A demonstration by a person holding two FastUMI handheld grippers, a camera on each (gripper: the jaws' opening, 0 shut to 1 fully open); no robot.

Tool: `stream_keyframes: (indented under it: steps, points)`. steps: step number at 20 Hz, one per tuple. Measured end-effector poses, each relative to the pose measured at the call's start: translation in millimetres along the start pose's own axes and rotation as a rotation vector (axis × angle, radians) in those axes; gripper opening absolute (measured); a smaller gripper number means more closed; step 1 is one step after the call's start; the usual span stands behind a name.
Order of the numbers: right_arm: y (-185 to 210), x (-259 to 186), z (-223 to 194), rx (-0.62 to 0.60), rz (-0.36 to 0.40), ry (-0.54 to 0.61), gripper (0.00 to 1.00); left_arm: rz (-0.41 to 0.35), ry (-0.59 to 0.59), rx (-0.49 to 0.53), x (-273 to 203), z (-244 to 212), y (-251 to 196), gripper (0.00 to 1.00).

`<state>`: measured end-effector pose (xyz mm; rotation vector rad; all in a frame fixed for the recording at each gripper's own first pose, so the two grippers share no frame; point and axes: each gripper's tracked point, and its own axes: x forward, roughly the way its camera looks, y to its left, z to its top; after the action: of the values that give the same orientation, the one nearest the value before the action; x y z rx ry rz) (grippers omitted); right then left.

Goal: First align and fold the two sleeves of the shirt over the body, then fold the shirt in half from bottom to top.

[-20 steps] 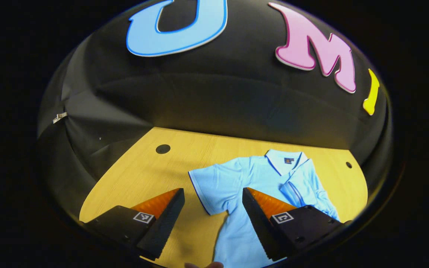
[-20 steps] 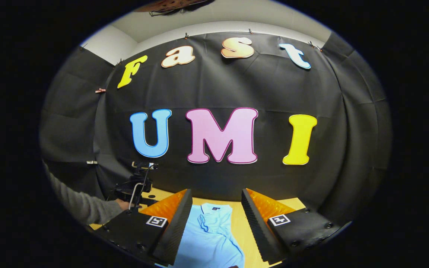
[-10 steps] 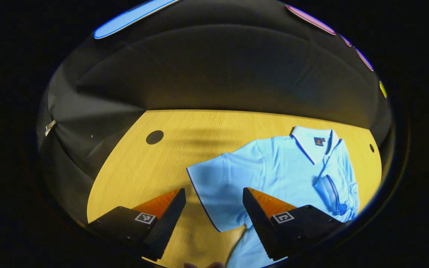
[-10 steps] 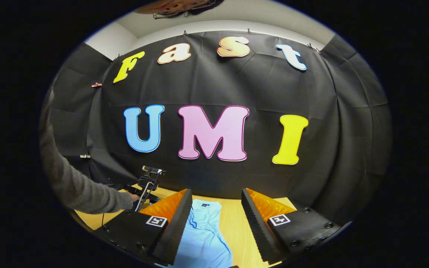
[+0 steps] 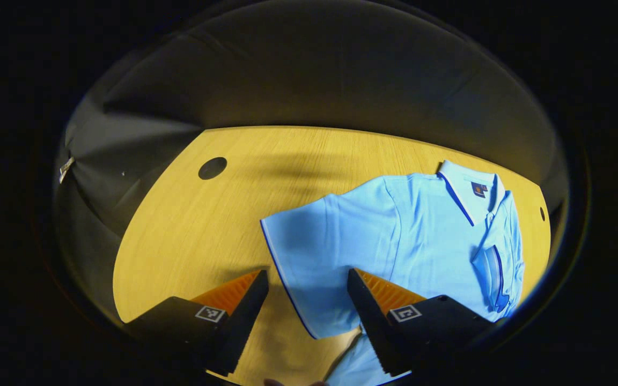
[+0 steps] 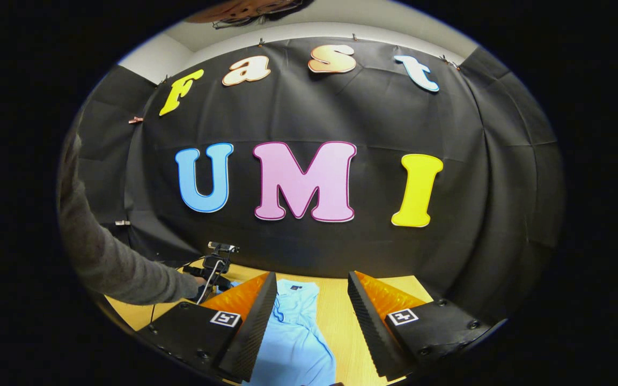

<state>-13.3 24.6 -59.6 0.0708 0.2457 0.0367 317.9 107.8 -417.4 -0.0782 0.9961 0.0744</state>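
A light blue polo shirt (image 5: 416, 230) lies flat on the wooden table (image 5: 191, 230). Its near sleeve (image 5: 301, 252) spreads out to the side, and the far sleeve (image 5: 494, 271) lies folded over the body. My left gripper (image 5: 308, 292) hovers open above the near sleeve's hem, holding nothing. In the right gripper view the shirt (image 6: 295, 335) lies below my right gripper (image 6: 311, 305), which is open, empty and held well above the table. A grey sleeve (image 6: 121, 268) reaches to the other gripper (image 6: 212, 268) at the left.
The table has a round dark hole (image 5: 212, 168) at the far left and a small one (image 5: 542, 213) at the right edge. Black cloth walls close in the table's far side. Bare wood lies left of the shirt.
My left gripper has tilted down and moved closer over the near sleeve, so the shirt looks larger. My right gripper has stayed high and open, drifting only slightly.
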Motion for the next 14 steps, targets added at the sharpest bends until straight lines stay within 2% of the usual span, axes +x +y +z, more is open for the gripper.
stream_keyframes:
  steps: [1, 3, 5, 6, 9, 10, 14]
  points:
    - [-1.3, 0.4, -0.5, 0.003, -0.002, 0.002, 0.83, -0.017, -0.002, -0.015, 0.3, 0.5, -3.1, 0.92]
    - [-3.4, 0.1, -2.3, 0.003, -0.004, 0.007, 0.83, -0.032, -0.006, -0.021, 1.1, 1.6, -5.6, 0.75]
    - [-4.4, 0.3, -3.0, 0.000, -0.005, 0.010, 0.83, -0.050, -0.006, -0.010, 1.8, 2.8, -10.9, 0.67]
    - [-4.1, -0.3, -4.0, -0.001, -0.004, 0.012, 0.83, -0.058, -0.010, -0.018, 2.7, 3.6, -12.6, 0.48]
    - [-6.0, -2.4, -6.4, -0.007, -0.002, 0.018, 0.84, -0.065, -0.025, -0.041, 0.5, 5.7, -20.7, 0.13]
    - [-6.1, -3.7, -7.7, -0.012, -0.001, 0.020, 0.83, -0.063, -0.027, -0.046, 0.6, 5.5, -21.4, 0.07]
    - [-12.4, -6.4, -9.8, -0.019, -0.011, 0.025, 0.83, -0.070, -0.051, -0.034, -6.9, 11.4, -28.3, 0.06]
